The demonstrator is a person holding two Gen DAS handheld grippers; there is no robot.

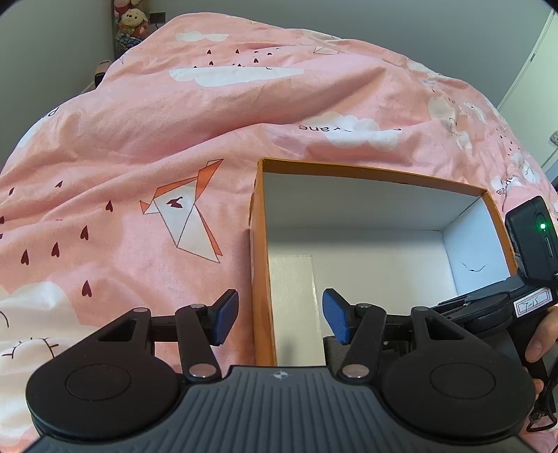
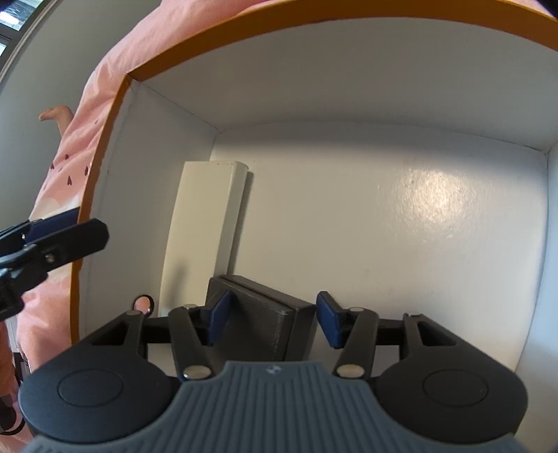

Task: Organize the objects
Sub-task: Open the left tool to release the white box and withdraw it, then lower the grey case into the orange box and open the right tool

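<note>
A: Right gripper [image 2: 270,322] is down inside the orange box [image 2: 104,146], jaws apart, and a dark grey block [image 2: 265,324] sits between the pads. The left pad looks to be against its side; the right pad stands clear of it.

B: So is it held or let go?

A: I'd call it let go. The block rests on the white floor of the box at the near end, and nothing is pinching it. My read is that this is the release step of putting things away.

B: Anything else in there?

A: A long cream-coloured slab [image 2: 205,230] lies along the left wall, just beside the block and running toward the far end. The rest of the floor to the right is bare and glossy.

B: And the left gripper [image 1: 280,317]?

A: Jaws apart, nothing between the pads. It straddles the box's left wall near the close corner, one pad outside over the bedding, one inside.

B: Next move?

A: Lifting the right gripper straight up so the open pads don't drag the block or tip it into the slab. Then finding another item; none shows in either view.

B: The setting?

A: A pink duvet [image 1: 174,139] with clouds, hearts and origami birds, soft and rumpled, so the box could shift if nudged. Grey walls beyond, a plush toy [image 1: 132,21] at the far left corner.
</note>
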